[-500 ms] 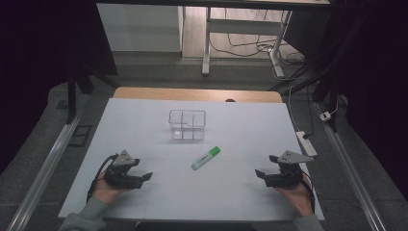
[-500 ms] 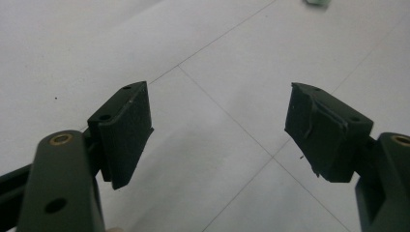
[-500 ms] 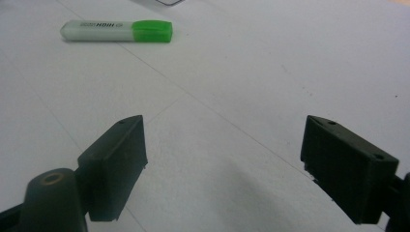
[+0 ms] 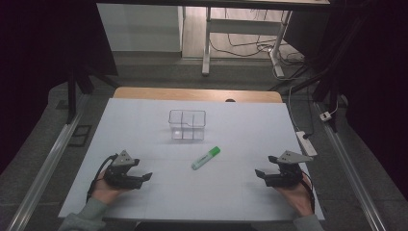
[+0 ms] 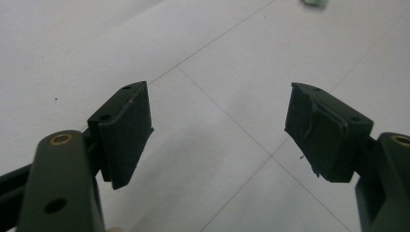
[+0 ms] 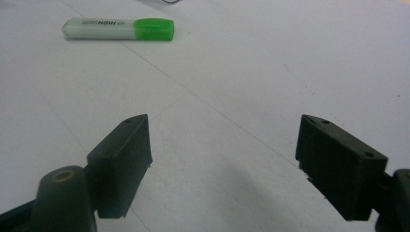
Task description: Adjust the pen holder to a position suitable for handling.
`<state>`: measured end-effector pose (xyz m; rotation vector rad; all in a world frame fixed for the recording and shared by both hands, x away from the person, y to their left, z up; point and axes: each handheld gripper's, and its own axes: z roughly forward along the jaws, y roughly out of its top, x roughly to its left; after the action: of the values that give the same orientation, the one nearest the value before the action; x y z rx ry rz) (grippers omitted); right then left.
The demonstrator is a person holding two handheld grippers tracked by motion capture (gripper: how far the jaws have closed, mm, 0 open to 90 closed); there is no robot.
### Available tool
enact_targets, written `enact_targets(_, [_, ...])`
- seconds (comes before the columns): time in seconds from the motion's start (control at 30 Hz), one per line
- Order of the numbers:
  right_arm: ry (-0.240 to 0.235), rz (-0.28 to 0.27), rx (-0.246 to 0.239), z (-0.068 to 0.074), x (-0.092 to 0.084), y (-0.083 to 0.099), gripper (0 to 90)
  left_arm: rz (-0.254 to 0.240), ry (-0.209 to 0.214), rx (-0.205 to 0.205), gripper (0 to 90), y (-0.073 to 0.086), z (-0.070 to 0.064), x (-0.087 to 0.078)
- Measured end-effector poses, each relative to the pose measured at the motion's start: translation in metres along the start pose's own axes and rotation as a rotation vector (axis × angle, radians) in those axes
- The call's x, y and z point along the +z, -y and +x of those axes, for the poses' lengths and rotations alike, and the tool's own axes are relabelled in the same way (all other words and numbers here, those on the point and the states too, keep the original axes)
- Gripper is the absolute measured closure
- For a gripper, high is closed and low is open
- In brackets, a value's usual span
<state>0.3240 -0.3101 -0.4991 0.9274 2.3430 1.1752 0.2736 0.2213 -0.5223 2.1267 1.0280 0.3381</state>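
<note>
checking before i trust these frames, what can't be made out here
- Highlighter: in the left gripper view the top edge cuts it to a green sliver; in the high view its print is too small to read.
- Clear container: in the right gripper view the top edge leaves just a dark scrap; in the high view its see-through walls blur, so its contents cannot be told.
- Left gripper and right gripper: open, pads too small in the high view.

We see a white highlighter [image 4: 206, 158] with a green cap, a clear box [image 4: 187, 124], black tools and a white worktop [image 4: 144, 130] with thin grey lines.
</note>
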Motion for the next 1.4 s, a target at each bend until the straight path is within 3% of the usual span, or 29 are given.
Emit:
enact_targets(0.4, [-0.006,0.001,-0.006,0.002,0.002,-0.008,23.0,-0.014,-0.009,-0.006,24.5,-0.001,0.006,-0.003])
enact_targets(1.4, [-0.044,0.035,-0.001,0.009,0.029,-0.036,23.9,-0.005,-0.012,0.006,24.4,0.001,0.008,-0.004])
